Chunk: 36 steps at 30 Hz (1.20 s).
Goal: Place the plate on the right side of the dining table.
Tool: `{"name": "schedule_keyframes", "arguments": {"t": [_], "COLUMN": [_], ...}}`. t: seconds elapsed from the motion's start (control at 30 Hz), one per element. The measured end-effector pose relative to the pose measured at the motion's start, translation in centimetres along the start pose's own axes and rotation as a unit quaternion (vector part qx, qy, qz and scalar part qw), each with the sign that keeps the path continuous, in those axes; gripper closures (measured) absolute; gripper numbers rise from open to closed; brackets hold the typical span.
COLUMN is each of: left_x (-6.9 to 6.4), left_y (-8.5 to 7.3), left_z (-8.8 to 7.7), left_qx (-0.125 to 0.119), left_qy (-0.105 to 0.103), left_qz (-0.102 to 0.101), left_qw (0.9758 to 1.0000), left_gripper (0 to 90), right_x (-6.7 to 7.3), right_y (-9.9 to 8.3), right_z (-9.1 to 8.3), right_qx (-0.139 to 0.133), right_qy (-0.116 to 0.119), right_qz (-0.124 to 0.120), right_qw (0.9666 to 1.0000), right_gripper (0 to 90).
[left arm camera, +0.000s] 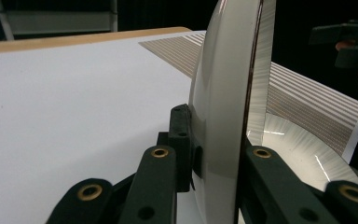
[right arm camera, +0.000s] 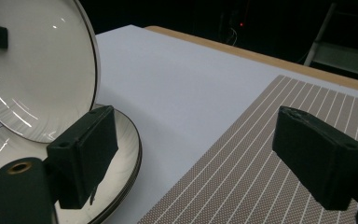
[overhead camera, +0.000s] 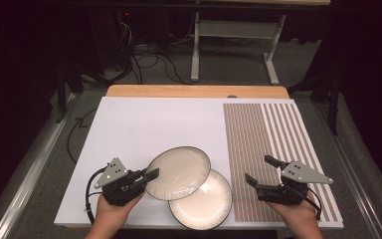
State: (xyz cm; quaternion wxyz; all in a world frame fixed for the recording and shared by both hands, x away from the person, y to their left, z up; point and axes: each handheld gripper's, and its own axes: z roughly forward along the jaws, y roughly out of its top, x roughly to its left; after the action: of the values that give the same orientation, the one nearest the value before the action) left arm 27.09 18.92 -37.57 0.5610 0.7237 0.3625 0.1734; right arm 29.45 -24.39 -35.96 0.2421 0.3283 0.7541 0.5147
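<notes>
High view, left tool [overhead camera: 151, 175]: clamped on upper plate [overhead camera: 179, 172] rim, nine o'clock side
Right tool [overhead camera: 258, 172]: released, holding nothing
Lower plate [overhead camera: 206, 204]: flat on tabletop [overhead camera: 149, 124]

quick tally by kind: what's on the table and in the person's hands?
Plates: 2, one held up by its rim, one flat on the table
Striped mats: 1
White sheets: 1
Grippers: 2, left gripper clamped on the held plate's rim, right gripper open over the mat
Total: 6
</notes>
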Motion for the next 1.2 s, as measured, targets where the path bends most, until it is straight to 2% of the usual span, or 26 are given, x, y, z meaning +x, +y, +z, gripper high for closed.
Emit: {"name": "schedule_keyframes", "arguments": {"t": [0.23,0.33,0.43,0.57,0.87,0.93,0.97,1.0,1.1,1.2], "left_x": [-0.2,-0.2,-0.3,-0.3,-0.1,0.0,0.0,0.0,0.0,0.1], "left_y": [-0.1,-0.1,-0.1,-0.1,-0.2,-0.2,-0.2,-0.2,-0.2,-0.2], "left_z": [-0.2,-0.3,-0.3,-0.4,-0.5,-0.5,-0.5,-0.4,-0.4,-0.4], "left_qx": [-0.005,-0.007,-0.007,-0.006,-0.005,-0.005,-0.005,-0.005,-0.005,-0.004], "left_qy": [-0.002,-0.004,-0.003,-0.004,-0.006,-0.006,-0.006,-0.007,-0.007,-0.008], "left_qz": [0.02,0.027,0.034,0.038,0.033,0.029,0.029,0.029,0.029,0.028], "left_qw": [0.9998,0.9996,0.9994,0.9993,0.9994,0.9995,0.9995,0.9996,0.9996,0.9996], "left_gripper": [79.6,79.5,79.5,79.5,79.4,79.4,79.4,79.4,79.4,79.4], "right_x": [-0.1,-0.2,-0.3,-0.1,1.3,1.7,1.7,1.9,2.2,3.1], "right_y": [0.2,0.2,0.1,0.2,0.8,1.3,1.3,1.5,1.8,2.0], "right_z": [-0.7,-1.0,-1.0,-0.9,0.4,1.2,1.2,1.7,2.4,4.0], "right_qx": [-0.031,-0.042,-0.043,-0.042,-0.035,-0.033,-0.033,-0.029,-0.024,-0.011], "right_qy": [-0.008,-0.017,-0.017,-0.02,0.003,0.017,0.017,0.025,0.03,0.05], "right_qz": [-0.002,-0.002,0.003,-0.002,-0.005,-0.008,-0.008,-0.009,-0.01,-0.01], "right_qw": [0.9995,0.999,0.9989,0.9989,0.9994,0.9993,0.9993,0.9992,0.9992,0.9986], "right_gripper": [0.6,0.5,0.5,0.4,0.7,1.9,1.9,3.3,4.7,9.2]}}
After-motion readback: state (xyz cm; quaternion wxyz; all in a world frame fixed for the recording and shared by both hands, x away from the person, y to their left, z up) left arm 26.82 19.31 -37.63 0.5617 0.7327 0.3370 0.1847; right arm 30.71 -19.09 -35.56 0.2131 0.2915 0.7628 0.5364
